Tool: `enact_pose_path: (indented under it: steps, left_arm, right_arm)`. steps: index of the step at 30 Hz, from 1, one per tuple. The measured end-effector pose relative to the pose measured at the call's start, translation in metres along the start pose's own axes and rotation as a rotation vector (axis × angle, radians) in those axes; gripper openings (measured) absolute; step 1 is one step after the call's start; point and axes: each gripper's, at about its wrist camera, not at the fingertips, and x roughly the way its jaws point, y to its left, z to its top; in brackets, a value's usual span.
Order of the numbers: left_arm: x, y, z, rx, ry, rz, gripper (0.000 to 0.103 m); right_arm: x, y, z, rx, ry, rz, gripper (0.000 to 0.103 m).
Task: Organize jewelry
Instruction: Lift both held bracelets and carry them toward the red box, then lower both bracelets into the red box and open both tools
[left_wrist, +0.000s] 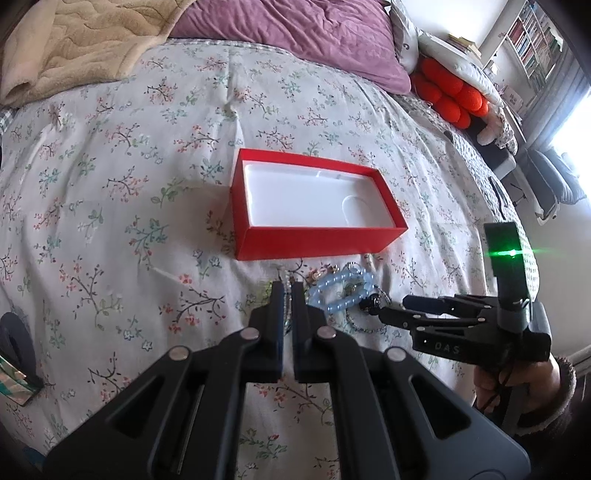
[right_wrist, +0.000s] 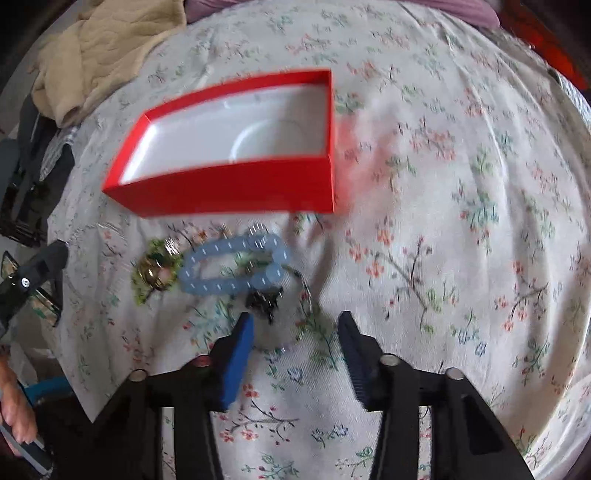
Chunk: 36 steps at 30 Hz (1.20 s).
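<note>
Two grippers hang over my floral bedspread (left_wrist: 122, 206). My left gripper (left_wrist: 287, 291) has its tongs pressed together, tips down at the edge of the jewelry pile; whether they pinch anything I cannot tell. My right gripper (right_wrist: 295, 328) stands spread, nothing between the pads, a thin chain (right_wrist: 306, 295) on the cloth just ahead of them. At 11 o'clock of it lies the blue bead bracelet (right_wrist: 236, 267), a green brooch (right_wrist: 157, 267) beside that. Farther on, at 12 o'clock, sits the open red box (right_wrist: 236, 188), its white inside bare.
</note>
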Motion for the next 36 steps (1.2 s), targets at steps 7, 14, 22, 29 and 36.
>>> enact_pose_path:
  steps: [7, 14, 22, 29, 36]
  left_arm:
    - [0.001, 0.002, -0.001, 0.003, 0.006, 0.002, 0.004]
    - [-0.003, 0.003, 0.002, -0.016, -0.006, -0.006, 0.004]
    - [-0.007, -0.012, 0.006, -0.002, -0.026, -0.027, 0.004]
    - [-0.015, -0.027, 0.024, 0.016, -0.079, -0.077, 0.004]
    - [-0.007, -0.035, 0.050, -0.025, -0.116, -0.177, 0.004]
  right_arm:
    - [0.023, 0.024, -0.008, -0.104, -0.001, -0.122, 0.008]
    - [-0.002, 0.015, -0.006, -0.057, -0.060, -0.060, 0.005]
    - [-0.044, 0.015, -0.006, -0.037, -0.162, 0.005, 0.004]
    - [-0.080, 0.018, 0.012, -0.043, -0.272, 0.028, 0.004]
    - [-0.096, 0.015, 0.041, 0.008, -0.369, 0.052, 0.004]
